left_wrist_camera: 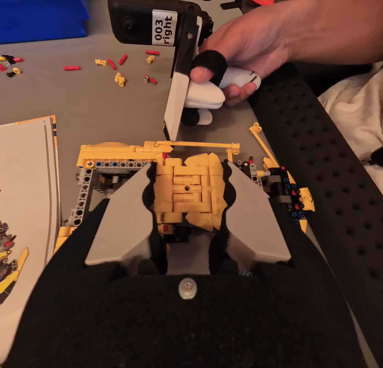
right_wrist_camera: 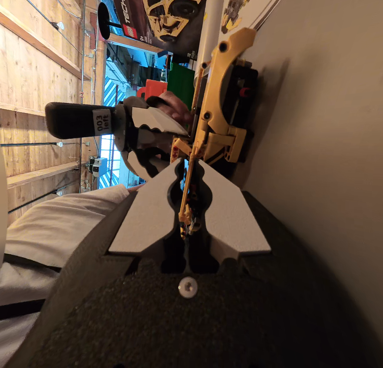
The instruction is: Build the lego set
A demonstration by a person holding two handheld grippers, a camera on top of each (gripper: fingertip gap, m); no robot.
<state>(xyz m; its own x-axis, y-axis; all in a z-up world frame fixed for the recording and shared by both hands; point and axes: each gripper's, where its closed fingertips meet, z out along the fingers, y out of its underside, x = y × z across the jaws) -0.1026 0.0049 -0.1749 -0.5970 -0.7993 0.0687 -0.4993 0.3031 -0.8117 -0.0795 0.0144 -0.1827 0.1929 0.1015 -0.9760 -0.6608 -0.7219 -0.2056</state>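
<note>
A yellow and black lego car model [left_wrist_camera: 186, 188] lies on the grey table [left_wrist_camera: 93, 101]. My left gripper [left_wrist_camera: 189, 164] is shut on the model's yellow middle block, one finger on each side. My right gripper [left_wrist_camera: 173, 138] comes down from the far side, its tip on a thin yellow rod [left_wrist_camera: 203, 144] along the model's far edge. In the right wrist view my right gripper [right_wrist_camera: 191, 160] is nearly closed, with the rod [right_wrist_camera: 187, 184] between its tips. The model [right_wrist_camera: 217, 109] lies just beyond. One of the left gripper's fingers [right_wrist_camera: 161, 122] shows there too.
Loose red and yellow pins [left_wrist_camera: 116, 68] are scattered at the back. An instruction booklet [left_wrist_camera: 24, 171] lies at the left, and a black perforated board [left_wrist_camera: 321, 171] at the right. A loose yellow rod piece [left_wrist_camera: 259, 138] lies beside the model. The lego box [right_wrist_camera: 165, 16] stands behind it. My two grippers' fingertips are within a few centimetres of each other. From the left gripper's tips to the loose yellow rod piece [left_wrist_camera: 259, 138] is close to 11 centimetres.
</note>
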